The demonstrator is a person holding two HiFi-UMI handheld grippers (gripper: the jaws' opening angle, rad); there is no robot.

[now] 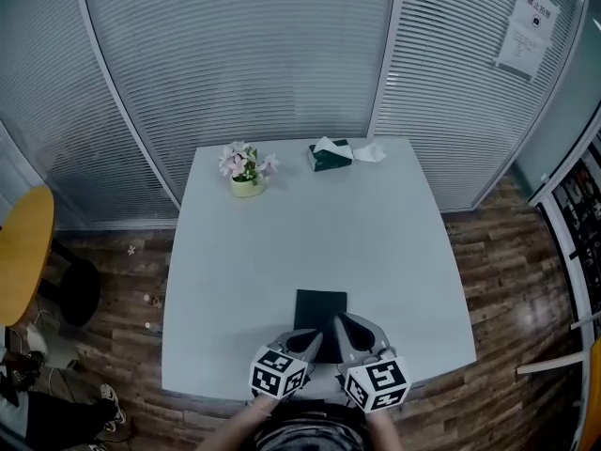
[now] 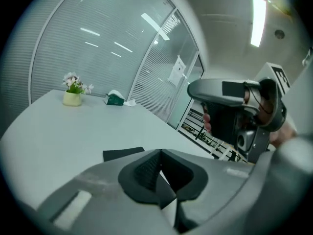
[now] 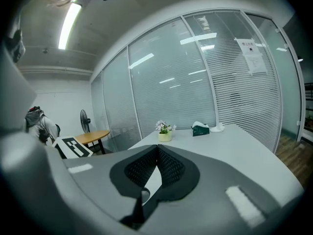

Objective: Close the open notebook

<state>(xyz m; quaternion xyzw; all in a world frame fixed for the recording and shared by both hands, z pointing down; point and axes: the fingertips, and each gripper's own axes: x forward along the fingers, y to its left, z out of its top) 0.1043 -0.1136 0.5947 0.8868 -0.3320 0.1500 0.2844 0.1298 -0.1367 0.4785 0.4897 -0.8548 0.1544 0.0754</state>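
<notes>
Sitting well beyond the notebook [image 1: 320,308] are flowers [image 1: 247,167] and a tissue box [image 1: 330,155]

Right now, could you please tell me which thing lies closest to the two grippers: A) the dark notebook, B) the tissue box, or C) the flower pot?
A: the dark notebook lies right by the left gripper and right gripper; the flower pot and tissue box stand far across the table.

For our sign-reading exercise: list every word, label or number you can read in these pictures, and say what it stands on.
No text can be read.
Paper notice on the glass wall: printed, but too small and blurred to read.
Tissue box: no legible print.
Notebook: plain dark cover.
</notes>
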